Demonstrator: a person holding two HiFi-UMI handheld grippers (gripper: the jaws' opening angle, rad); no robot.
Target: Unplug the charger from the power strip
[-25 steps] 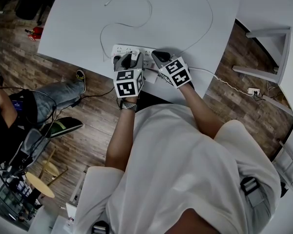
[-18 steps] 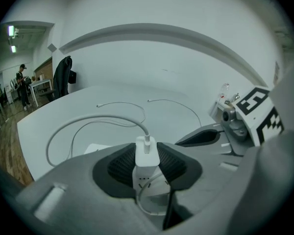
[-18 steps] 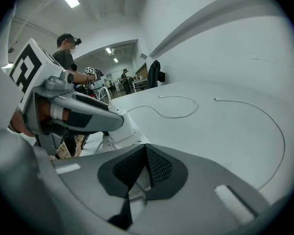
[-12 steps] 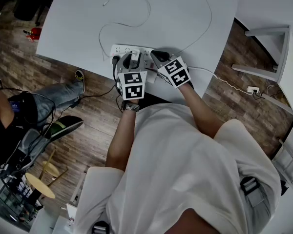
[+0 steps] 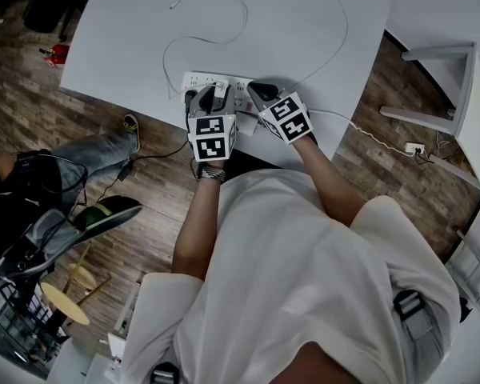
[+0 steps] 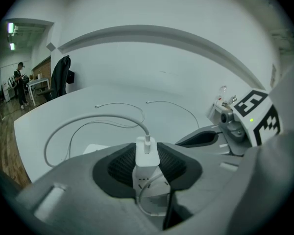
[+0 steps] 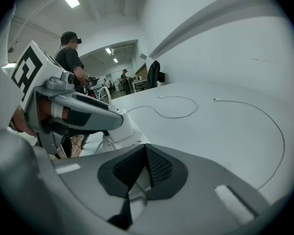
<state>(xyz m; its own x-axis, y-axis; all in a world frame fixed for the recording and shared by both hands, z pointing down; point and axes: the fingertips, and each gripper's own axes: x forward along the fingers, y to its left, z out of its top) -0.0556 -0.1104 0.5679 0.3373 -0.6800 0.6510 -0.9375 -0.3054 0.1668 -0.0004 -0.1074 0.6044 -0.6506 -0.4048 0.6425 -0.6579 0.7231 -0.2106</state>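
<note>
A white power strip (image 5: 194, 80) lies near the front edge of the white table (image 5: 304, 22). A white charger (image 5: 221, 92) (image 6: 147, 156) stands on it with a thin white cable (image 6: 88, 122) plugged into its top. My left gripper (image 5: 211, 96) (image 6: 147, 153) is shut on the charger, one dark pad pressed on each side. My right gripper (image 5: 254, 93) (image 7: 146, 150) is just to the right, over the strip's right end, with its pads closed together and nothing between them. In the right gripper view the left gripper (image 7: 88, 116) reaches in from the left.
A second loose cable (image 5: 336, 30) curves across the table. The strip's cord runs off the table's right edge to a floor socket (image 5: 416, 149). A seated person (image 5: 32, 182) and a stool (image 5: 64, 302) are at the left, and white furniture (image 5: 464, 94) at the right.
The left gripper has rolled slightly about its own axis while staying on the charger. The right gripper has not moved. The seated person at the left has shifted.
</note>
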